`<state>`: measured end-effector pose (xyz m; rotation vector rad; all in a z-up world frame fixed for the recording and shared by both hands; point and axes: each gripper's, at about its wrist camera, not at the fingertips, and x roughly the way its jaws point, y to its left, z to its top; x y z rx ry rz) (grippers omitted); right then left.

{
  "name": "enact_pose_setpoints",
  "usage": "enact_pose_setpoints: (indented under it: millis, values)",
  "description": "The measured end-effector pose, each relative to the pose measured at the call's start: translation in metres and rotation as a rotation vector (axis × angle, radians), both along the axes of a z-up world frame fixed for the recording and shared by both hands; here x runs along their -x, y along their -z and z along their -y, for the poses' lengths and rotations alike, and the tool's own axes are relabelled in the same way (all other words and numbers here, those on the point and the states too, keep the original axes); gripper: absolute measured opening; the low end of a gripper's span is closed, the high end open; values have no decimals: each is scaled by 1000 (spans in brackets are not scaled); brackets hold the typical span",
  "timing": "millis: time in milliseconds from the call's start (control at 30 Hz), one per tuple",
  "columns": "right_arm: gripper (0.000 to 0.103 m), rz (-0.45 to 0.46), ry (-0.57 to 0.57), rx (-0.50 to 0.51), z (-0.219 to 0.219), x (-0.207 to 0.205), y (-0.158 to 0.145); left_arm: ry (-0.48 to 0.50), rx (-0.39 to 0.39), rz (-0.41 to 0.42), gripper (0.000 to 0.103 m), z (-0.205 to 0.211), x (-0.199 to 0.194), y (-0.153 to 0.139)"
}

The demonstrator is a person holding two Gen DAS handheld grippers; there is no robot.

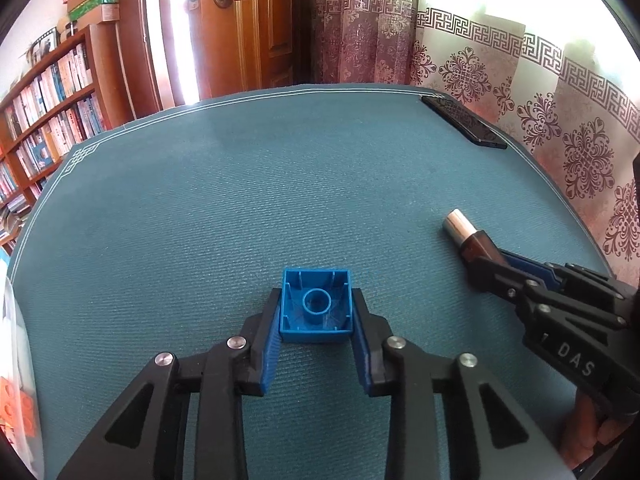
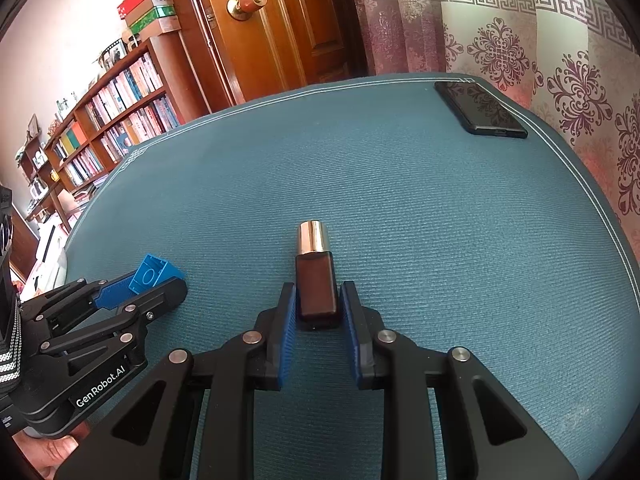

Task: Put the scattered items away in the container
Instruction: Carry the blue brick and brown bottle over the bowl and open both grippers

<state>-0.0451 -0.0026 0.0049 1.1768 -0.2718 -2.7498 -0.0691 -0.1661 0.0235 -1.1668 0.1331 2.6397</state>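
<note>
Left gripper (image 1: 316, 312) is clamped on a blue plastic building brick (image 1: 316, 306), right gripper (image 2: 318, 304) pinches a small brown glass bottle with a gold cap (image 2: 315, 276), both near the black phone (image 2: 480, 110) on the teal mat (image 2: 440, 220).

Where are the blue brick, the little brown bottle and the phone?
Brick (image 1: 316, 306): left wrist view, on its hollow underside, at the round tube.
Bottle (image 2: 317, 288): right wrist view, on the middle of its brown body.
Phone (image 2: 480, 109): right wrist view, on the middle of its dark screen.
</note>
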Motion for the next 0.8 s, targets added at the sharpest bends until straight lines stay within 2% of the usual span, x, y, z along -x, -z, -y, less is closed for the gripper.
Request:
enact_pose_setpoints:
  millis: [200,500,800]
  values:
    - [22,-8,-9,44,-3,-1,-1,-6,4,-31,35,3,-9,-8]
    - [22,-26,-82,127,5,-7,-8,-50,-45,-73,35,24,-23,-27]
    - [22,-40,-119,148,17,-16,-15,-119,-72,-89,35,53,-41,-32]
